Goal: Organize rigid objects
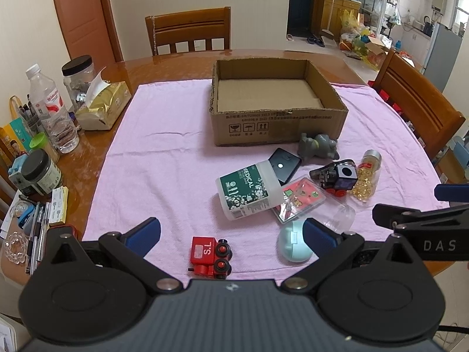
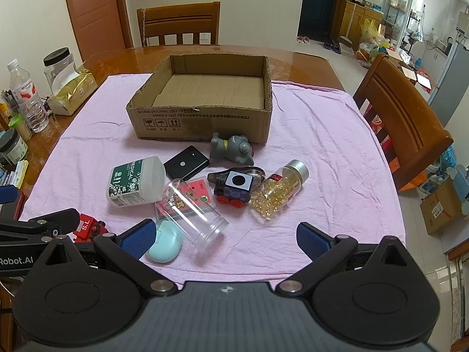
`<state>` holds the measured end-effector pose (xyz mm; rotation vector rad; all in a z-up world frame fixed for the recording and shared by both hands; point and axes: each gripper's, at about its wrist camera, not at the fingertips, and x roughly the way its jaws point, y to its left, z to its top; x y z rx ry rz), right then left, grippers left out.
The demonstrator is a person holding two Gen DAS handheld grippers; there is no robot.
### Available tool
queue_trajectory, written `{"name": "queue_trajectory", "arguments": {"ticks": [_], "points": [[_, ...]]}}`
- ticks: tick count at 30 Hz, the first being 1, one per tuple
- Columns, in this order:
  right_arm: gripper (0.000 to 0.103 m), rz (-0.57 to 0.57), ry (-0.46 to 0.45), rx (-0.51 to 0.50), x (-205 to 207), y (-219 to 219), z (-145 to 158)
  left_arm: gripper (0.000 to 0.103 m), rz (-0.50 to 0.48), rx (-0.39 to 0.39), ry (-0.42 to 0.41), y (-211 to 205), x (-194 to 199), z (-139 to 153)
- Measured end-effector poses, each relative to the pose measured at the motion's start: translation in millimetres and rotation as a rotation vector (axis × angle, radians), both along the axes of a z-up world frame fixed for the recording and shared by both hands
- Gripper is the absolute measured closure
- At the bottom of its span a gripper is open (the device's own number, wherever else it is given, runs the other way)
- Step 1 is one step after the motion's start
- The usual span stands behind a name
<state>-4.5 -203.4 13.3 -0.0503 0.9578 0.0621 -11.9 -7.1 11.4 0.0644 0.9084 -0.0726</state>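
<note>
An empty cardboard box (image 1: 278, 126) (image 2: 202, 123) stands on the pink cloth. In front of it lie a grey toy (image 1: 318, 145) (image 2: 233, 148), a black device (image 1: 285, 165) (image 2: 186, 164), a white MEDICAL bottle (image 1: 246, 192) (image 2: 134, 183), a red card case (image 1: 299, 199) (image 2: 187, 198), a dark toy train (image 1: 337, 177) (image 2: 234, 187), a capsule bottle (image 1: 366, 173) (image 2: 278, 193), a clear cup (image 2: 195, 214), a mint case (image 1: 293, 245) (image 2: 165, 243) and a red toy train (image 1: 209, 253) (image 2: 88, 228). My left gripper (image 1: 231, 234) is open above the red train. My right gripper (image 2: 225, 236) is open, empty.
The pink cloth (image 1: 164, 152) (image 2: 322, 152) covers a wooden table (image 1: 123, 73). Bottles, jars, a tissue box (image 1: 102, 105) and pens crowd the left edge. Wooden chairs stand at the far side (image 1: 189, 30) and the right (image 2: 401, 123).
</note>
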Motion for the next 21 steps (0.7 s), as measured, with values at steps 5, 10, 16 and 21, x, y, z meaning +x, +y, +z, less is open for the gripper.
{"name": "queue_trajectory", "arguments": {"ticks": [5,10,16,21], "points": [[0.0,0.0,0.0,-0.002,-0.1,-0.3,0.1,0.001,0.0,-0.002,0.0,-0.1,0.2,0.2],[0.0,0.0,-0.003,-0.003,0.0,0.3,-0.2,0.001,-0.001,-0.004,0.001,-0.2,0.5,0.0],[0.0,0.0,-0.002,-0.002,0.1,-0.4,0.2,0.001,-0.002,-0.006,0.001,0.3,0.7,0.3],[0.0,0.001,-0.002,-0.004,0.8,-0.2,0.4,0.001,-0.003,-0.008,0.001,0.2,1.5,0.0]]}}
